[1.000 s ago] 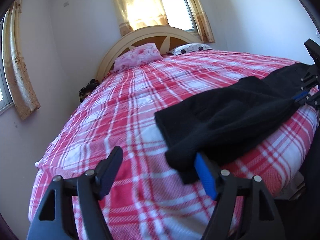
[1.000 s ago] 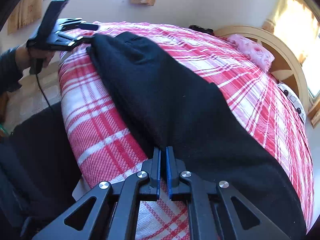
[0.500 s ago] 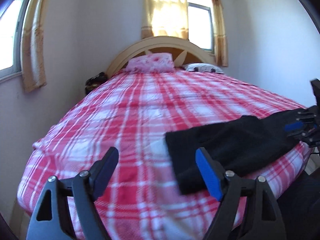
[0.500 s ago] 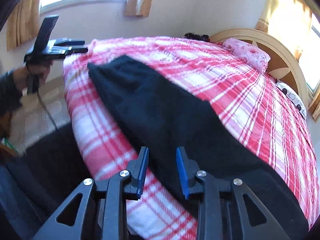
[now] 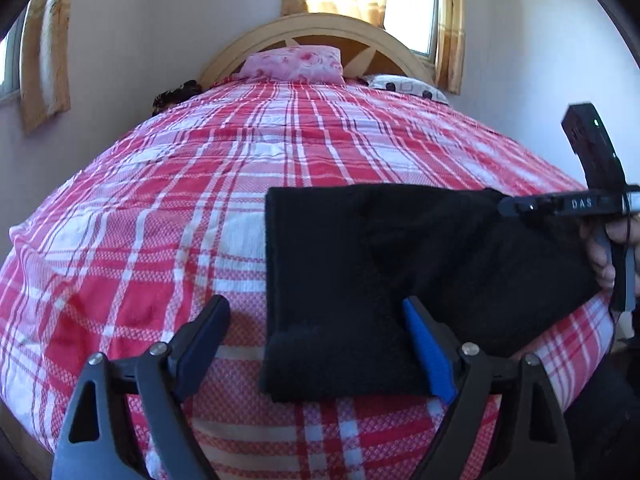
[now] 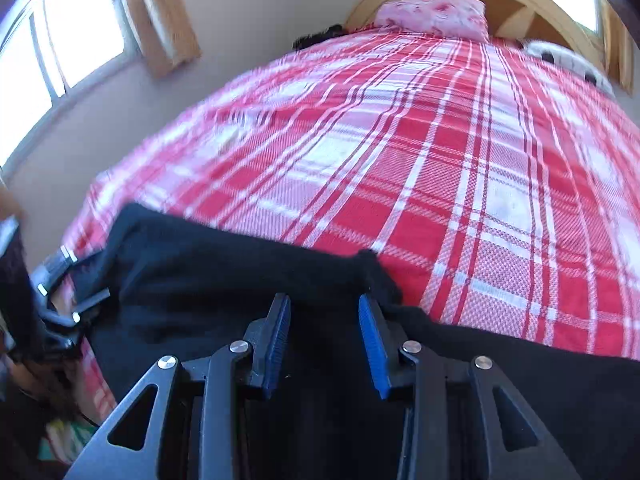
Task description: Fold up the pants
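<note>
Black pants [image 5: 400, 264] lie flat across the near part of the red-and-white plaid bed [image 5: 240, 184], folded lengthwise. Their left end lies on the cover between the fingers of my left gripper [image 5: 314, 312], whose jaws are opening wide; the pads do not press the cloth. In the right wrist view my right gripper [image 6: 324, 308] hovers over the pants [image 6: 208, 280], jaws opening, nothing pinched. From the left wrist view, the right gripper [image 5: 508, 208] shows side-on at the pants' right end, held by a hand [image 5: 604, 256]. The left gripper [image 6: 72, 296] is blurred at the far left.
A pink pillow [image 5: 294, 64] and a white patterned pillow [image 5: 404, 86] lie against the curved wooden headboard [image 5: 320, 30]. A dark bundle [image 5: 176, 94] sits at the bed's far left corner. Curtained windows [image 6: 60, 44] line the walls. The bed's edge runs just below the pants.
My right gripper, shut on the pants' edge a second ago, has let go and opened. The left jaws have widened. Both views have rolled level, and the pants now lie flat.
</note>
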Available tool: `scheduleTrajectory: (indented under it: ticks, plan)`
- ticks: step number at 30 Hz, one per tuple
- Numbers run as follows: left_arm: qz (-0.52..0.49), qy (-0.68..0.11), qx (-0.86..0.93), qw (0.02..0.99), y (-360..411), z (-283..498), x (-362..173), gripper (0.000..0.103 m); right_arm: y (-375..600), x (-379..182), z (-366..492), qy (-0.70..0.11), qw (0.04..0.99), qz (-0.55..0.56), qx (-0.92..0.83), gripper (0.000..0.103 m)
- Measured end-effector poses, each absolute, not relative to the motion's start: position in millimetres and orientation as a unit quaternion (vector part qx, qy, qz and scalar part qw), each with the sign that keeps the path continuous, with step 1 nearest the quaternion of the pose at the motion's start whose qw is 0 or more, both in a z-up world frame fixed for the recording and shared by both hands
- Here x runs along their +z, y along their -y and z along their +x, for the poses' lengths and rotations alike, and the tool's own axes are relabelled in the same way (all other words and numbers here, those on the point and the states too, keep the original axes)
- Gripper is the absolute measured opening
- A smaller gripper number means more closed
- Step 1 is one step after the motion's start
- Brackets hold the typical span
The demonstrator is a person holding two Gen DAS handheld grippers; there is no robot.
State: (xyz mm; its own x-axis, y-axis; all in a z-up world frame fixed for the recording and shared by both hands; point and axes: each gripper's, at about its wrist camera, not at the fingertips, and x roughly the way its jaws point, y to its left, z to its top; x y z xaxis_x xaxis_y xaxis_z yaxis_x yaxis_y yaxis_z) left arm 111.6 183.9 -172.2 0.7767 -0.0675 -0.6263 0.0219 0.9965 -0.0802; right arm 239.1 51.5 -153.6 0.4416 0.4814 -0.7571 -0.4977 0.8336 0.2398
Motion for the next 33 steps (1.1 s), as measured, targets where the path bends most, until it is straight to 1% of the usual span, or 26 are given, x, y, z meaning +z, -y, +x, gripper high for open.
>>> scheduleTrajectory:
  ticks: [2,6,10,12,15,17,19,21,26,31,32,33]
  plan:
    - [-0.019,-0.327,-0.010,0.945,-179.2,106.9,-165.2,0.089,-45.9,-146.0,231.5,-0.438,0.852,-0.008,0.286,0.038]
    - [-0.017,-0.297,-0.023,0.955,-159.2,100.0,-144.8,0.089,-8.3,-119.2,193.3,-0.401,0.872,-0.024,0.279,0.038]
    - [-0.002,-0.276,-0.081,0.958,-115.1,97.9,-128.8,0.093,83.2,-108.5,153.8,-0.398,0.890,0.002,0.221,0.041]
    - [0.000,-0.279,-0.118,0.953,-88.6,104.8,-126.0,0.093,140.6,-107.5,135.8,-0.406,0.896,0.042,0.176,0.041]
    - [0.007,-0.285,-0.156,0.946,-51.2,116.7,-127.1,0.093,239.7,-105.7,103.6,-0.409,0.899,0.133,0.082,0.041]
    - [0.011,-0.290,-0.179,0.940,-25.3,124.4,-127.4,0.093,302.3,-105.0,80.7,-0.397,0.897,0.194,0.014,0.043]
    - [0.013,-0.294,-0.198,0.935,-4.0,128.6,-125.8,0.093,359.2,-106.0,58.4,-0.376,0.891,0.248,-0.050,0.048]
    - [0.023,-0.291,-0.222,0.930,21.4,130.1,-123.4,0.093,400.7,-107.9,43.5,-0.351,0.884,0.294,-0.090,0.049]
    - [0.054,-0.310,-0.238,0.919,60.9,137.0,-137.5,0.093,458.5,-127.4,41.2,-0.316,0.858,0.391,-0.106,0.049]
    - [0.055,-0.337,-0.227,0.912,63.2,142.3,-153.7,0.093,490.3,-150.0,58.0,-0.287,0.834,0.463,-0.093,0.049]
    - [0.053,-0.339,-0.227,0.912,62.3,141.7,-153.7,0.093,489.9,-150.8,59.4,-0.278,0.836,0.463,-0.096,0.049]
    - [0.052,-0.341,-0.227,0.911,62.0,141.5,-153.9,0.093,491.0,-150.1,63.0,-0.273,0.839,0.461,-0.093,0.032]
